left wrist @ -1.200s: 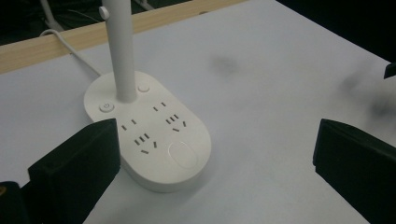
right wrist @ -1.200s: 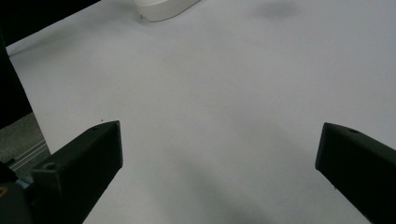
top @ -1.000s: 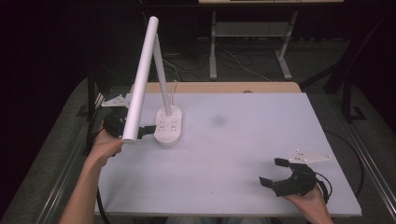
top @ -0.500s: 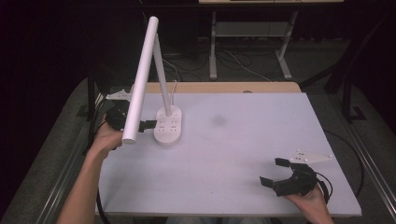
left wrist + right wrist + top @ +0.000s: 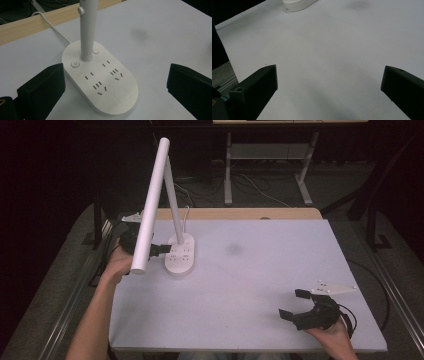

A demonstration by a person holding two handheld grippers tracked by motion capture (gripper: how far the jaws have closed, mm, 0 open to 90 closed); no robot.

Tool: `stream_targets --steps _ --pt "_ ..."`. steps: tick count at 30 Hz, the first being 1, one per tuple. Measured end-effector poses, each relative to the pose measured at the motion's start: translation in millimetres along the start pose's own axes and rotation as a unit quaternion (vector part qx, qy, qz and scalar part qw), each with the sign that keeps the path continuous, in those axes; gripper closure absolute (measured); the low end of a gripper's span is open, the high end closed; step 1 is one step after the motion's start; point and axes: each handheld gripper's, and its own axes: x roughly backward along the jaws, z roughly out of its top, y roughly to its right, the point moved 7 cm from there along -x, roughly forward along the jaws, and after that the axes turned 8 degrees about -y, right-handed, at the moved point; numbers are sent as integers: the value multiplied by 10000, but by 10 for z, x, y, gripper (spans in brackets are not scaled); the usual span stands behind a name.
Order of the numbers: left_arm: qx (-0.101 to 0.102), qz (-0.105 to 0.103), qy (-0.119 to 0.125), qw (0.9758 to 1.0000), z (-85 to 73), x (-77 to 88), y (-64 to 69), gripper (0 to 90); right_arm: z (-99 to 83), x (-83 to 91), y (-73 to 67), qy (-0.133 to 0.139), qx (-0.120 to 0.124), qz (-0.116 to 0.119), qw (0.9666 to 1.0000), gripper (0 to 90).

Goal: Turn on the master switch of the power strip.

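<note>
Left gripper (image 5: 159, 250), jaws spread, partly hidden behind the desk lamp (image 5: 179, 256) head; right gripper (image 5: 295, 305) gapes at five o'clock on the counter (image 5: 260, 270).

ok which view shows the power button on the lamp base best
The left gripper view: the power button sits close and sharp on the lamp base, beside the stem. In the high view the base is too small to pick it out. The right gripper view catches just the base's edge.
</note>
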Motion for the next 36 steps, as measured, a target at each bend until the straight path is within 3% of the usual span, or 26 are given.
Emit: stream_targets --steps 9,17,23,27,36 --pt "14 119 40 9999 62 -101 -106 24 -7 -3 4 -18 -8 20 10000 1" --pt "198 160 195 9995 84 -160 -219 44 -9 -9 12 -19 -11 29 10000 0" --pt "483 198 417 9978 101 -179 -321 93 -12 -16 15 -41 -10 30 10000 0" --pt "677 230 408 9966 74 -206 -419 118 -14 -11 28 -26 -28 24 10000 0" --pt "1119 172 572 9919 55 -280 -568 157 -17 -14 34 -43 -27 20 10000 0"
